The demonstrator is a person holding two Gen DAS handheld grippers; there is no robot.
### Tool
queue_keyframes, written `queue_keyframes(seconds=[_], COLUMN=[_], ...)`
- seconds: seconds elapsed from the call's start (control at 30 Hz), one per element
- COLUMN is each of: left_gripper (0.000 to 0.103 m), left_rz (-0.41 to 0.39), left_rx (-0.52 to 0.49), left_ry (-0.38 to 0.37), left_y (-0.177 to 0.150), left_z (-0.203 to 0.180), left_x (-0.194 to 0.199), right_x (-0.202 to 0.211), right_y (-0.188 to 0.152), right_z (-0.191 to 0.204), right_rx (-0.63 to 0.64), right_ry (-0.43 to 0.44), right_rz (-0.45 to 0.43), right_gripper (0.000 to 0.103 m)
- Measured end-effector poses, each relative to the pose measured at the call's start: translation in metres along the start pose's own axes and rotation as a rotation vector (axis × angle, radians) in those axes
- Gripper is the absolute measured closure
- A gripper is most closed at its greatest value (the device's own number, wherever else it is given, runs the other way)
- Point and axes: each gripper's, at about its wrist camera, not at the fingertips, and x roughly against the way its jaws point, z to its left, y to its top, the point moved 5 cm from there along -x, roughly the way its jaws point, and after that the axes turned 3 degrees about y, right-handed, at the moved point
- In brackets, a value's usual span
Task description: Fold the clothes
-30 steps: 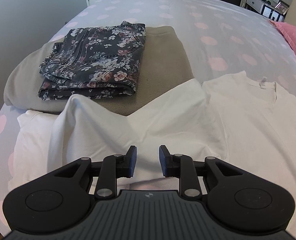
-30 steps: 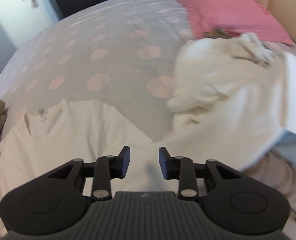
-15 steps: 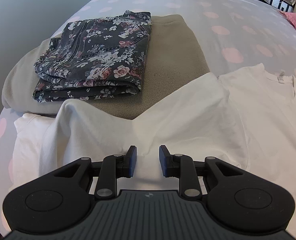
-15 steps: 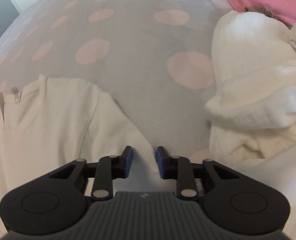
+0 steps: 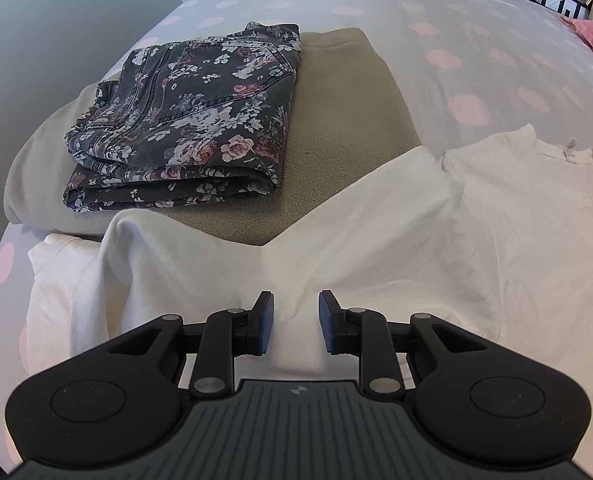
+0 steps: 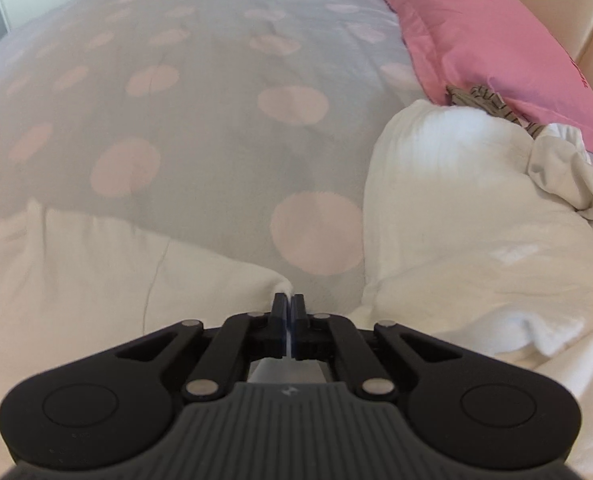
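Right wrist: right tool (image 6: 288,312) pinches white shirt (image 6: 96,280) — neck label (image 5: 569,146) unreadable; left tool (image 5: 292,322) gapes.

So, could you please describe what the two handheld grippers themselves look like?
Both look alike. The left gripper and the right gripper are matt black, with two jointed link arms pinned by silver rivets and round discs at either side. A dark grey ribbed housing with a small white logo sits in the middle. The finger pads are blue. No cables, hands or sleeves show.
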Motion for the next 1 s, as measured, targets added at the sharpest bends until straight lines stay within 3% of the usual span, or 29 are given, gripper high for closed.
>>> queue_keyframes(seconds=[0.17,0.37,0.5,0.63,0.73,0.8,0.87,1.0], left_gripper=[0.08,0.08,0.08,0.08,0.08,0.08,0.08,0.08], left_rz=[-0.012,-0.032,-0.045,-0.054,-0.06,-0.064,-0.067,-0.078], left_rx=[0.009,0.005,0.002,0.009,0.016,0.019,0.017,-0.005], left_ry=[-0.007,-0.023,-0.034,-0.044,-0.051,-0.055,-0.057,-0.047], left_y=[0.001,0.001,0.0,0.0,0.0,-0.001,-0.002,-0.004], left_z=[0.001,-0.002,-0.004,-0.006,-0.008,-0.01,-0.012,-0.017], left_x=[0.005,0.015,0.022,0.028,0.032,0.034,0.036,0.041], right_x=[0.022,0.111,0.172,0.212,0.215,0.208,0.196,0.168], right_y=[-0.002,-0.001,-0.007,-0.02,-0.036,-0.047,-0.056,-0.064], right_z=[-0.007,-0.047,-0.081,-0.112,-0.124,-0.13,-0.13,-0.138], right_rx=[0.004,-0.002,-0.008,-0.025,-0.026,-0.046,-0.054,-0.065], right_ry=[0.009,0.025,-0.032,-0.156,-0.248,-0.249,-0.246,-0.328], right_rz=[-0.032,-0.128,-0.196,-0.209,-0.172,-0.144,-0.129,-0.124], right_gripper=[0.094,0.075,0.069,0.062,0.057,0.055,0.055,0.059])
